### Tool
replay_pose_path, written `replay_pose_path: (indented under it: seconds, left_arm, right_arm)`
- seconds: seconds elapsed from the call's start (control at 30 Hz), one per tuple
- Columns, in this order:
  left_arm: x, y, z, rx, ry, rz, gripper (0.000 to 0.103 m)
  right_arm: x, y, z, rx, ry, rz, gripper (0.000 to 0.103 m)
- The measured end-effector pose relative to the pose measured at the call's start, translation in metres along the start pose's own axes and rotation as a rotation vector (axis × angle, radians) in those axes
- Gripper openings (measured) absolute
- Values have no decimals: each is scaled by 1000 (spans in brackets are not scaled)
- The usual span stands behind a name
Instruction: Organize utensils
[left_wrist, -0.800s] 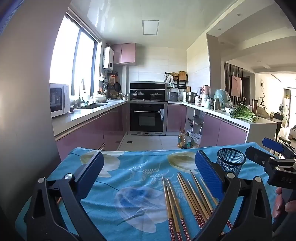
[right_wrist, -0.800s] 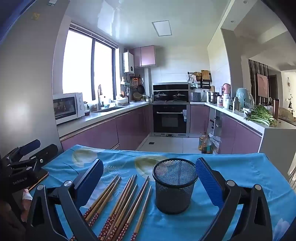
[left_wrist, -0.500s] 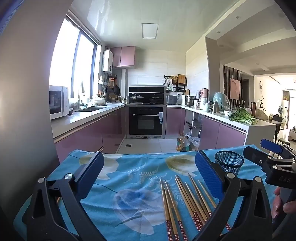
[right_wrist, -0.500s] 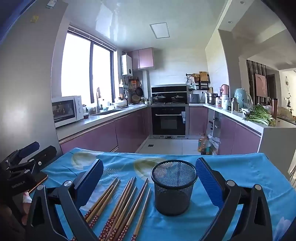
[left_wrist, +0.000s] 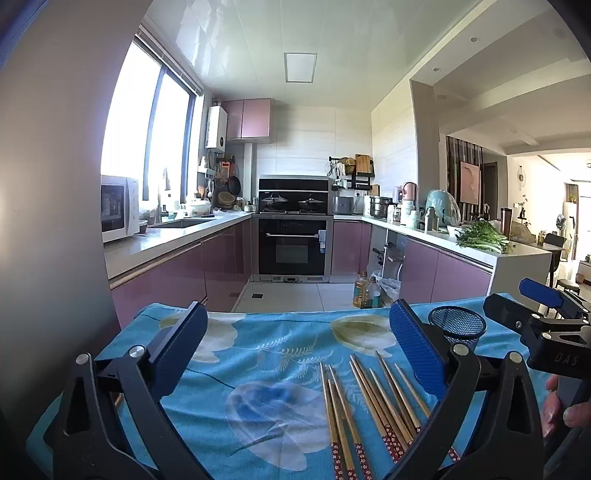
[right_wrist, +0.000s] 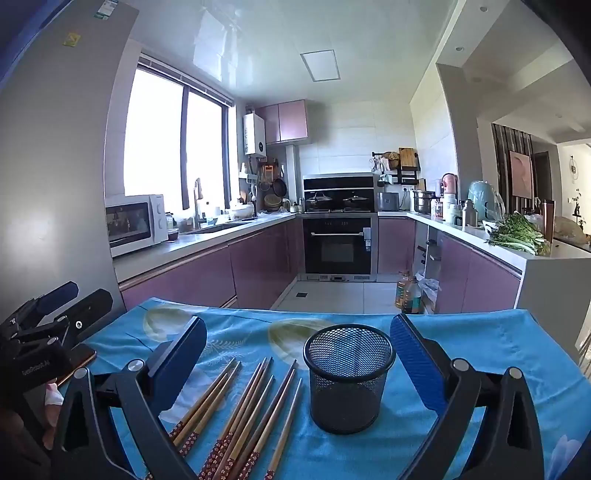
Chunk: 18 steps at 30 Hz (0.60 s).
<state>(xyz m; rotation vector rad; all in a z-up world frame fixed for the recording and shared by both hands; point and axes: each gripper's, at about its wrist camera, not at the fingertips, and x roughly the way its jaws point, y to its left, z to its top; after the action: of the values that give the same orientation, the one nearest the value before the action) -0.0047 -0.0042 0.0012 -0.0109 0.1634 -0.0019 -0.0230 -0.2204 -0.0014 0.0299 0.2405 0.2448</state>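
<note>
Left claw (left_wrist: 295, 347) spread wide, gripping nothing, above the blue floral cloth (left_wrist: 258, 354) on the counter. Right claw (right_wrist: 299, 354) likewise splayed and empty. Chopsticks (right_wrist: 240, 410) lie loose in a fan on the cloth, patterned ends toward the cameras, just left of the upright black mesh cup (right_wrist: 349, 376) (nothing visible inside it). The cup sits between the right claw's fingers without touching them. Behind: purple cabinets (right_wrist: 258, 266), oven (right_wrist: 338, 245), microwave (right_wrist: 135, 223), leafy greens (right_wrist: 517, 232).
</note>
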Motion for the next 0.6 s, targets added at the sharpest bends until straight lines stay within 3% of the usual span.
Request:
replay_pose_path:
  seconds: [0.6]
  left_arm:
    - [-2, 0, 2, 4, -9, 1, 97]
  right_arm:
    - [-1, 3, -2, 3, -5, 4, 96]
